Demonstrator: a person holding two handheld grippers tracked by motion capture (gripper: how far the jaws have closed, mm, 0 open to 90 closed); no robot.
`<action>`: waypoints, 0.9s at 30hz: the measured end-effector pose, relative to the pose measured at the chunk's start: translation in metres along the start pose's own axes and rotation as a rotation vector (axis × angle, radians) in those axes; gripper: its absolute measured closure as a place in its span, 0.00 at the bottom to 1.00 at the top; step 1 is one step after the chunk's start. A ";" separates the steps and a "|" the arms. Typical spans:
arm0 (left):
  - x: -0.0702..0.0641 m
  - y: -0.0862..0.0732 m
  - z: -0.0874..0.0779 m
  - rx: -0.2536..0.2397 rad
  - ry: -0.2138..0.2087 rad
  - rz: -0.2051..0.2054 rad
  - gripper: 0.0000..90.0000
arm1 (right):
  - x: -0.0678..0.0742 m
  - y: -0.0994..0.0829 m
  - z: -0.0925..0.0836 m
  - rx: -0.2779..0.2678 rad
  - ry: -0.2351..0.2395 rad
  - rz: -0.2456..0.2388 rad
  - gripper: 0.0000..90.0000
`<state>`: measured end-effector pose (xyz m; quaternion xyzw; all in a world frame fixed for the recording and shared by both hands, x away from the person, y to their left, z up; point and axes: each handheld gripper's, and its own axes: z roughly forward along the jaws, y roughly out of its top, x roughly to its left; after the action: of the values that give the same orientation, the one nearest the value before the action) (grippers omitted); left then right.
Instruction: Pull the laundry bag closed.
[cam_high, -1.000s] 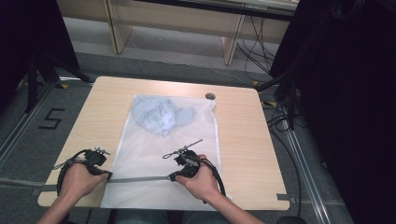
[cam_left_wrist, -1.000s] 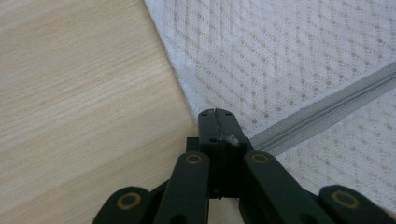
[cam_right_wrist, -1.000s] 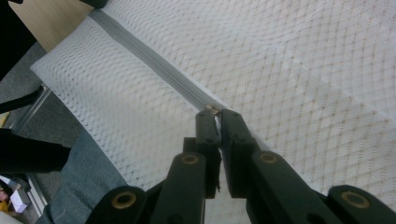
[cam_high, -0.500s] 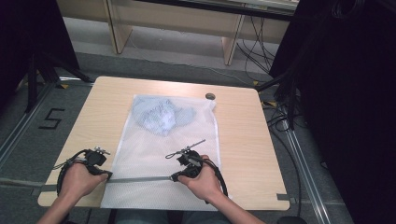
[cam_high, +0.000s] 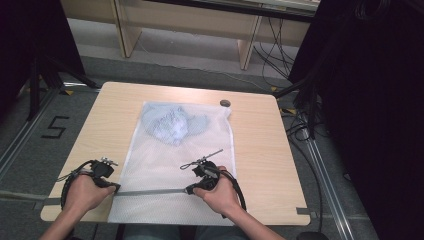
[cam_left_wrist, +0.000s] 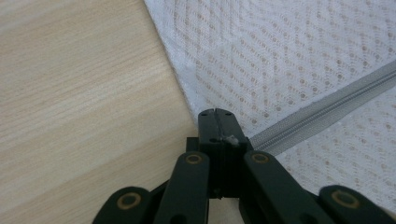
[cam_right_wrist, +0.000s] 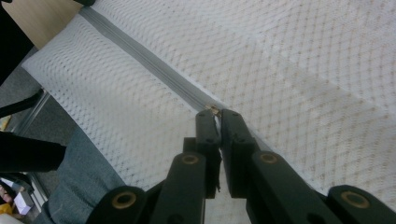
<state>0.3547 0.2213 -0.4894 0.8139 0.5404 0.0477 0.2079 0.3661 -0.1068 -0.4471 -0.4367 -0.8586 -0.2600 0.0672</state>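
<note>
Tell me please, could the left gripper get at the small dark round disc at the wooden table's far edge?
Probably not as things stand: the left gripper is shut on the grey zipper at the near edge, and the white mesh bag lies between it and the disc.

A white woven mesh laundry bag (cam_high: 172, 165) with grey cloth zipper tape (cam_left_wrist: 322, 114) lies on matt pale wood-grain table (cam_high: 260, 150).

The table (cam_high: 260, 150) is being lit evenly and softly from above, with only faint shadows being cast. The far right is being lost in darkness. In both gripper views the near black linkages are being rendered slightly soft, while the mesh bag (cam_left_wrist: 299, 60) is being kept sharp.
</note>
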 end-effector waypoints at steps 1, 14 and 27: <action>0.000 0.000 0.000 0.000 0.000 0.000 1.00 | -0.001 0.000 0.000 -0.002 0.001 -0.015 0.97; 0.000 0.000 0.000 0.000 -0.001 0.000 1.00 | -0.005 -0.004 -0.003 -0.014 -0.002 -0.010 0.97; 0.000 0.000 -0.001 0.005 0.000 0.002 1.00 | -0.008 -0.008 -0.005 -0.012 -0.005 0.004 0.97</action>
<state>0.3546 0.2217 -0.4890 0.8150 0.5397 0.0465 0.2057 0.3645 -0.1188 -0.4483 -0.4396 -0.8562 -0.2640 0.0630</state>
